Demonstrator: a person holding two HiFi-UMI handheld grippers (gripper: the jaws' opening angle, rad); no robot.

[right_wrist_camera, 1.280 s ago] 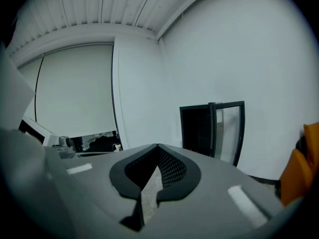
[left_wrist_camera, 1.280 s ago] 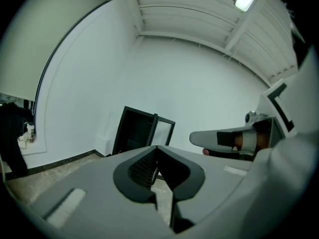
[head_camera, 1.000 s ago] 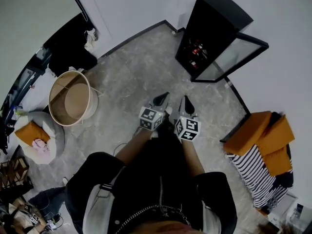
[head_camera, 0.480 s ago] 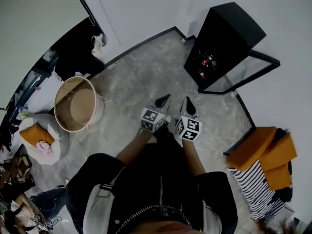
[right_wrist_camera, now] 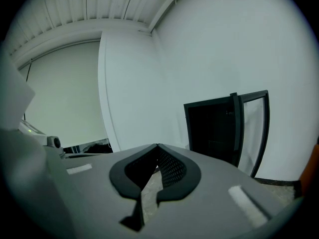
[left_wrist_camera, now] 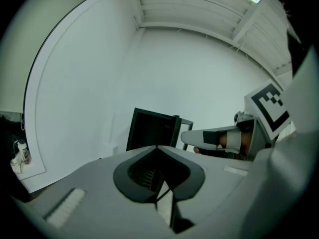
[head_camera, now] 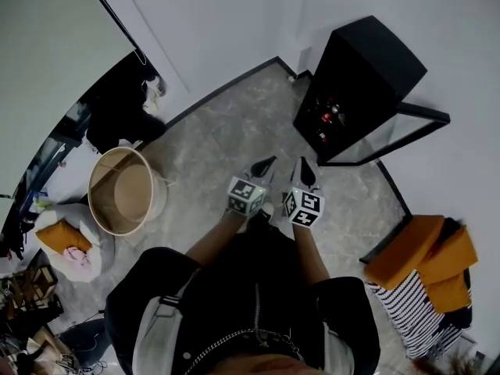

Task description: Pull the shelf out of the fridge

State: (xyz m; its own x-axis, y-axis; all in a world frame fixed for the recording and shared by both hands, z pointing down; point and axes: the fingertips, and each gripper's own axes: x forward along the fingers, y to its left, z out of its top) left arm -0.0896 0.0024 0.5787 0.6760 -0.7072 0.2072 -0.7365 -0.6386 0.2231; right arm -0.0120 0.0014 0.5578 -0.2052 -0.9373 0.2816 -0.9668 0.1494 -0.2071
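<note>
Presently both grippers are held level in front of the person, well short of the fridge (head_camera: 361, 75). The left gripper (head_camera: 264, 165) and the right gripper (head_camera: 303, 170) each have their jaws clenched together with nothing between them.

The fridge is a black cabinet standing on the stone floor (head_camera: 215, 143) against the wall, ahead of the jaws and off to the right. Its glass door (head_camera: 391, 135) is swung open to the person's right. The shelf (head_camera: 322, 125) is inside the dark opening, under a few small bottles (head_camera: 328, 116); its front edge and long axis cannot be made out.

The right gripper is the nearer of the two. In my judgement, the reach goes forward and rightward, and the jaws must part before taking the shelf edge.

The floor between jaws and fridge carries no obstruction. A round open tub (head_camera: 125, 190) stands well apart to the left, and orange cushions (head_camera: 422, 256) lie beyond the door. The bottles could topple during the pull.
</note>
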